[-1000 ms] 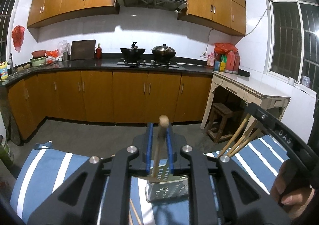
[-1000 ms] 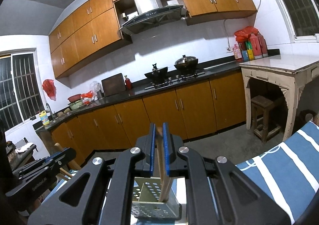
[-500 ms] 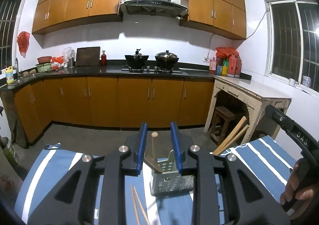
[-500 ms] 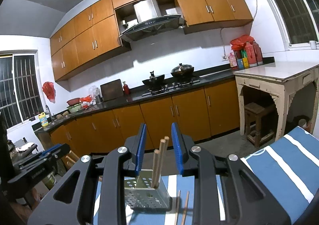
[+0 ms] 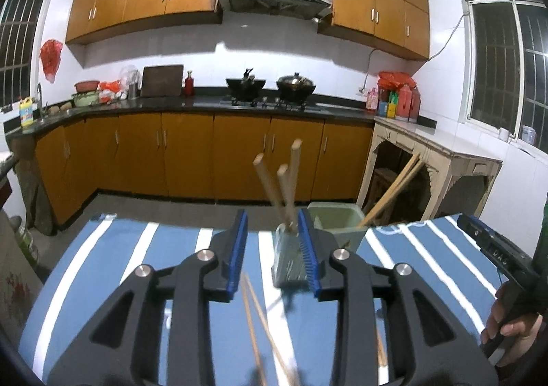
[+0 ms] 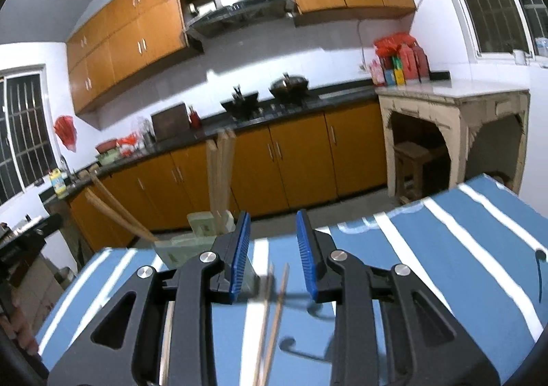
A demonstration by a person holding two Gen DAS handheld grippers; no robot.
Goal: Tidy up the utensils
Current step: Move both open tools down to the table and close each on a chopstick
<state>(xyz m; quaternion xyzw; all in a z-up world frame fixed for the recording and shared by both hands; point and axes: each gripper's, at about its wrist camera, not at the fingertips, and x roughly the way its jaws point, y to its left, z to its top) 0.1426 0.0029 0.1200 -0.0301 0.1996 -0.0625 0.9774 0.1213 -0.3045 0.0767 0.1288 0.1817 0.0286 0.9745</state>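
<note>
Left fingers (image 5: 272, 250): apart, just been opening, holding nothing.
Right fingers (image 6: 272, 250): apart, empty.
Sticks in holder (image 5: 286, 187): stand up, tips splayed.
Sticks on cloth (image 6: 272, 317): lie flat, pointing away.

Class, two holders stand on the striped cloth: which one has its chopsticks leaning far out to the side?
The green holder: its chopsticks slant far outward, while those in the perforated metal holder stand nearly upright.

Two holders stand on the striped cloth (image 5: 102, 269): one perforated metal holder (image 5: 287, 259) with three wooden sticks (image 5: 282, 187) upright in it, and one green holder (image 5: 337, 220) at centre right with two chopsticks (image 5: 394, 190) leaning out. Two loose chopsticks (image 5: 260, 321) lie at lower centre. Two woks (image 5: 245, 84) sit on the far counter (image 5: 171, 105).
</note>
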